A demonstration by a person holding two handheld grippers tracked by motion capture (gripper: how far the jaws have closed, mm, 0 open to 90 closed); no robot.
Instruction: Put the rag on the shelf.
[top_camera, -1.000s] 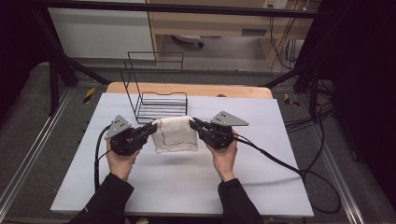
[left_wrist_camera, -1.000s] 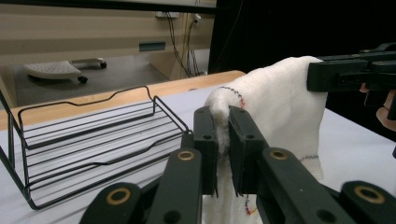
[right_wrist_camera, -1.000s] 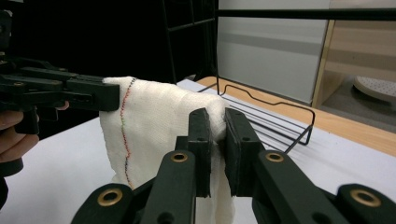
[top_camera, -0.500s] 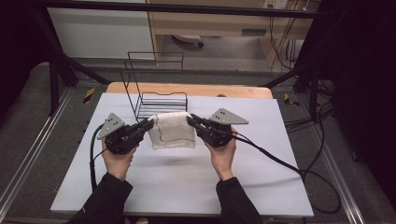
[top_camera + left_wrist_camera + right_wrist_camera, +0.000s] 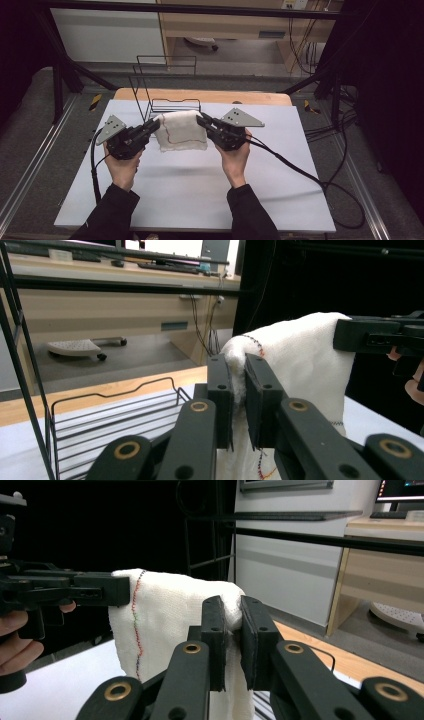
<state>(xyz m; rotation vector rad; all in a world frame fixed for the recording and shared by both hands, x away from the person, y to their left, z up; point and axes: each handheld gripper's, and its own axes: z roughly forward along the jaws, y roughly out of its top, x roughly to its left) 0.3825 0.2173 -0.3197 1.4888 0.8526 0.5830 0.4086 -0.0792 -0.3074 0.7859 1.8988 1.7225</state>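
A white cloth (image 5: pixel 180 131) with a wavy coloured stitch line hangs folded between my two grippers, lifted off the white table (image 5: pixel 200 185). My left gripper (image 5: pixel 154 125) is shut on the cloth's left top corner; in the left gripper view the jaws pinch the cloth (image 5: pixel 295 360) at my left gripper (image 5: pixel 238 390). My right gripper (image 5: pixel 202 121) is shut on the right top corner; the right gripper view has the cloth (image 5: pixel 170 615) squeezed in my right gripper (image 5: pixel 233 625). Each view also catches the other gripper farther off, holding the far corner.
A black wire rack (image 5: pixel 165 85) stands just behind the cloth at the table's far edge, its base (image 5: pixel 115 410) low in the left gripper view. Cables (image 5: pixel 300 170) trail off to the right. A wooden strip (image 5: pixel 200 95) borders the far edge.
Both hands have risen a little with the cloth, which now hangs higher off the table and nearer the rack. Both grips are unchanged.
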